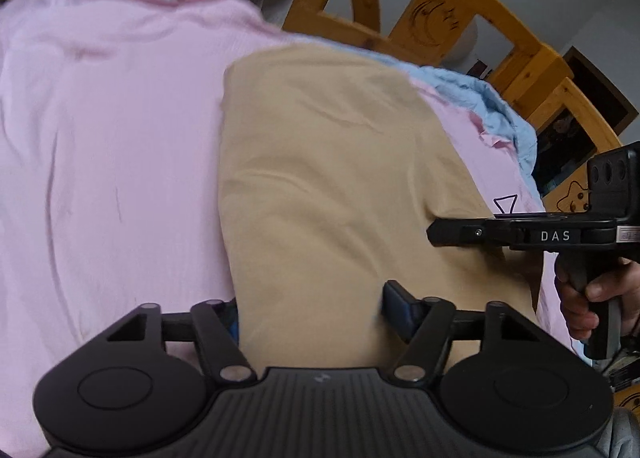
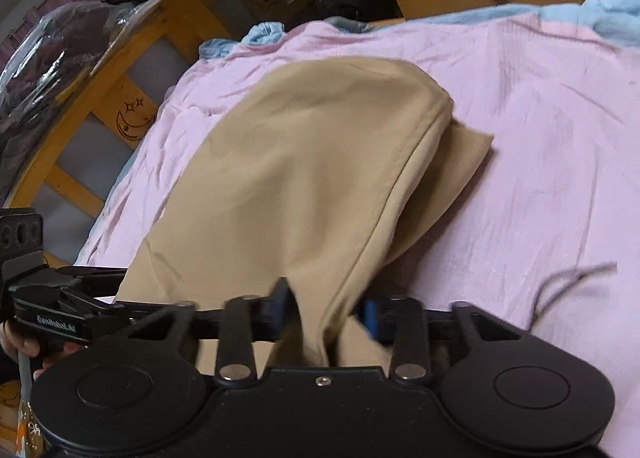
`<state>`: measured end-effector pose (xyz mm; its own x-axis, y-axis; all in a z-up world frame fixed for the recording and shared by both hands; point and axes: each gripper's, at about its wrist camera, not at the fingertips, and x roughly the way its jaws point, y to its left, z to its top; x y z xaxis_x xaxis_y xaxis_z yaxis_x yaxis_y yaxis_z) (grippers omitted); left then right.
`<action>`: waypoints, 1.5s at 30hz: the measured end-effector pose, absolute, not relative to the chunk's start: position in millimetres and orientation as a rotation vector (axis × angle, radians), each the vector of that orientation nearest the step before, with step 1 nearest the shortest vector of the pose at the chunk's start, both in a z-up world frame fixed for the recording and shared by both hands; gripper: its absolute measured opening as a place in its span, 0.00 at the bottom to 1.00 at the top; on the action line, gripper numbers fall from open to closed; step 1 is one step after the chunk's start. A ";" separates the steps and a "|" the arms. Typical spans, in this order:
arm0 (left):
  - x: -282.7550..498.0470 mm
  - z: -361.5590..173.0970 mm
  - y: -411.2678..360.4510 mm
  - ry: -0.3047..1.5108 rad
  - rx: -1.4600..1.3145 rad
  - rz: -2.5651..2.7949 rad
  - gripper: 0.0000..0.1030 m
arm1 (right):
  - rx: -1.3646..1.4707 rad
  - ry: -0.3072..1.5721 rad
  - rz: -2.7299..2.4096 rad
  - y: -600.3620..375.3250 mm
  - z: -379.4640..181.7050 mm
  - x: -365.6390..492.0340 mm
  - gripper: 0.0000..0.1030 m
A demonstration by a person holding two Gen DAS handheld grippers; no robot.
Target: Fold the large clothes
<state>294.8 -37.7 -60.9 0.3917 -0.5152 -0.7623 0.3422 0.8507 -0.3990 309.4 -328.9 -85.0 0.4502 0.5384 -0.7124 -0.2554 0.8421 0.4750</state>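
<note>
1. A tan garment [image 2: 304, 178] lies lengthwise on a pink sheet [image 1: 100, 138], already doubled over – one layer's seamed edge rests atop a lower flap that juts out to the side in the right wrist view.
2. The right gripper [image 2: 326, 308] has its jaws drawn in on a raised pleat of the near hem, cloth bunched between the blue pads – apparently a pinch to lift that end for another fold.
3. The left gripper [image 1: 310, 308] straddles the same near edge with jaws spread; fabric fills the gap, and its pads do not seem to press it.
4. A hand [image 1: 588, 298] grips the right tool's handle, beside the garment.
5. Beneath the pink sheet, a blue blanket [image 1: 496, 102] shows at the edges; a wooden bed rail [image 2: 120, 70] with moon-and-star carvings rings the mattress, with bagged items beyond.
</note>
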 end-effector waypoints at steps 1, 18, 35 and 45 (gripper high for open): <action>294.2 -54.7 -36.8 1.025 -0.189 -0.547 0.64 | 0.329 0.972 0.502 -330.7 -79.8 305.3 0.22; 355.7 -18.7 55.7 0.927 -0.142 -0.364 0.67 | 0.281 0.807 0.565 -222.3 -33.4 377.5 0.20; 316.8 -20.1 74.2 0.856 -0.191 -0.151 0.90 | 0.144 0.739 0.369 -200.0 -40.9 353.3 0.53; 214.5 57.4 82.2 0.590 -0.048 -0.143 0.99 | 0.184 0.501 0.278 -207.9 7.7 231.5 0.87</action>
<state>214.5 82.2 57.4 0.8212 -0.1477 -0.5512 0.1205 0.9890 -0.0856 231.5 -207.9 7.7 0.8405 0.3062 -0.4469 -0.2168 0.9461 0.2406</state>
